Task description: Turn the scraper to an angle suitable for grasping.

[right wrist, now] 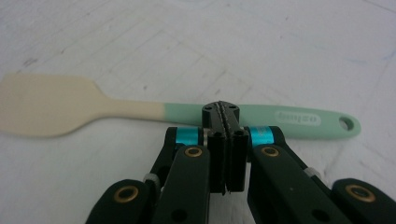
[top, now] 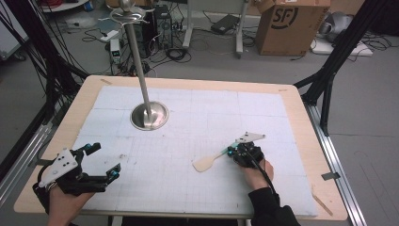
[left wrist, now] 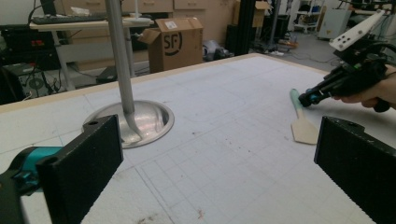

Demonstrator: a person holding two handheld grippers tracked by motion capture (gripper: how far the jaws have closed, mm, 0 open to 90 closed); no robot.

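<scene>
Right gripper (right wrist: 221,112): jaws pressed flat together, nothing between them. Their tips sit at the near edge of the spatula (right wrist: 140,109), about midway along its mint-green handle; contact or a slight overlap from above, cannot tell which. The spatula lies flat on the white gridded mat (right wrist: 280,46), crosswise to the jaws: cream blade out to the jaws' left, the hanging hole at the handle end to their right.

Left gripper (left wrist: 219,154): jaws wide apart, empty, bare mat between the pads. Beyond the left jaw, near it, stands the round metal base (left wrist: 154,123) with its upright pole (left wrist: 119,60). Beyond the right jaw, farther off, the spatula blade lies on the mat, with the other gripper at its handle.

High view: left gripper (top: 106,162) at the near left of the mat, right gripper (top: 234,151) at the near right, well apart. Spatula (top: 207,162) just left of the right gripper, blade toward the person. Metal base at the far middle of the mat. Cardboard box (top: 291,26) on the floor past the table (top: 301,113).
</scene>
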